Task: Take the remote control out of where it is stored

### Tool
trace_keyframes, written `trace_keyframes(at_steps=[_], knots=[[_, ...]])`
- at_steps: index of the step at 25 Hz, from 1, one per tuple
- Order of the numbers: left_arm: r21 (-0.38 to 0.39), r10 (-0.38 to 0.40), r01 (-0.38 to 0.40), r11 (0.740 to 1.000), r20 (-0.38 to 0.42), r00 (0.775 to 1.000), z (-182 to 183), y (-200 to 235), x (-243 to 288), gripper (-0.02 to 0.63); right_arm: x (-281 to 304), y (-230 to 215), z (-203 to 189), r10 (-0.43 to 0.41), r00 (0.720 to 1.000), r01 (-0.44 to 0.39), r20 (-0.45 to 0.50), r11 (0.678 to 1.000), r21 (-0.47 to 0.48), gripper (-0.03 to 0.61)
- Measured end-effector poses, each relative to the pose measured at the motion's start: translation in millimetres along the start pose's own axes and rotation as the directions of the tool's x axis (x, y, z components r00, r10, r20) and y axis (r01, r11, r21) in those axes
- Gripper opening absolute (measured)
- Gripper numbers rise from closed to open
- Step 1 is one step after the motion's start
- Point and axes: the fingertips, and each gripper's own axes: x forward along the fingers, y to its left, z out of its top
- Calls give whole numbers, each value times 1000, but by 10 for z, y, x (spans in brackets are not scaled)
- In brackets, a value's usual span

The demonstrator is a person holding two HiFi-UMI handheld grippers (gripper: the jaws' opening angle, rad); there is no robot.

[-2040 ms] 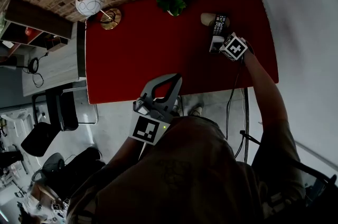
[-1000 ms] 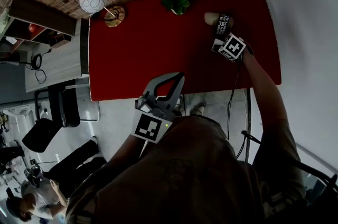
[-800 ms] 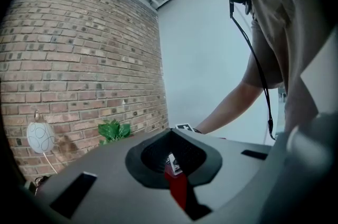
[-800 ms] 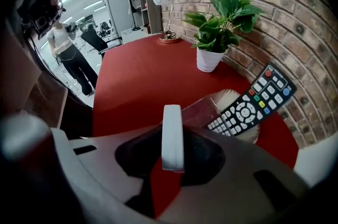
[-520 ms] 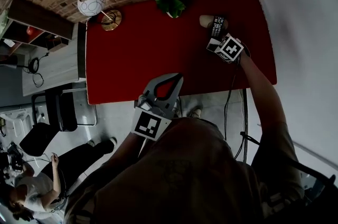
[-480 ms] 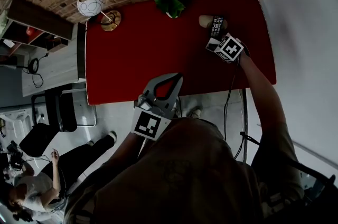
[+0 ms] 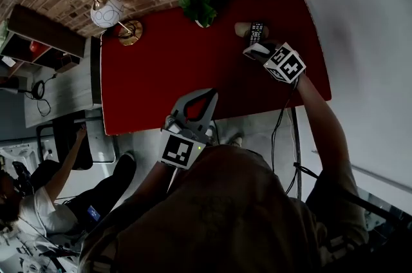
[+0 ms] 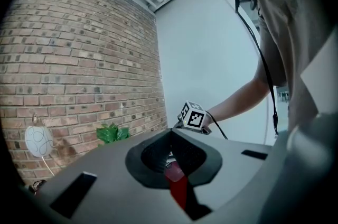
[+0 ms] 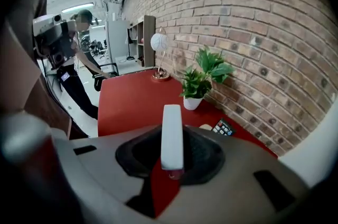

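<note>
White remote control [image 9: 171, 136], pinched tight by the right gripper [image 7: 259, 51], is rising clear of the beige holder [image 7: 242, 28], so removal is looking complete.

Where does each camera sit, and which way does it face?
Head view: on the person's head, looking steeply down at the red table; torso, arms, left gripper and right gripper show.
Left gripper view: on that gripper, roughly level toward the brick wall; shut jaws show.
Right gripper view: on that gripper, angled down toward the plant; jaws clamp a white remote.
Shared: plant and lamp, all three.
</note>
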Motion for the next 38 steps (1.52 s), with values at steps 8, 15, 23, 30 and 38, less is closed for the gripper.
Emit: trace_keyframes(at_steps=[8, 15, 23, 30, 38], knots=[[15, -11, 11, 1000, 27, 1000, 62, 13, 70, 11, -706, 129, 406, -117, 965, 109, 233, 993, 45, 87], [24, -20, 18, 1000, 49, 999, 145, 68, 145, 11, -1450, 259, 744, -238, 864, 205, 444, 971, 122, 87], [52, -26, 23, 998, 56, 998, 187, 107, 191, 11, -2158, 501, 861, -354, 713, 300, 605, 934, 193, 87], [70, -26, 21, 997, 70, 997, 259, 130, 160, 11, -2649, 727, 797, -475, 578, 351, 664, 879, 324, 87], [67, -29, 21, 998, 124, 992, 434, 121, 121, 11, -3045, 1068, 696, -539, 433, 377, 722, 836, 399, 87]])
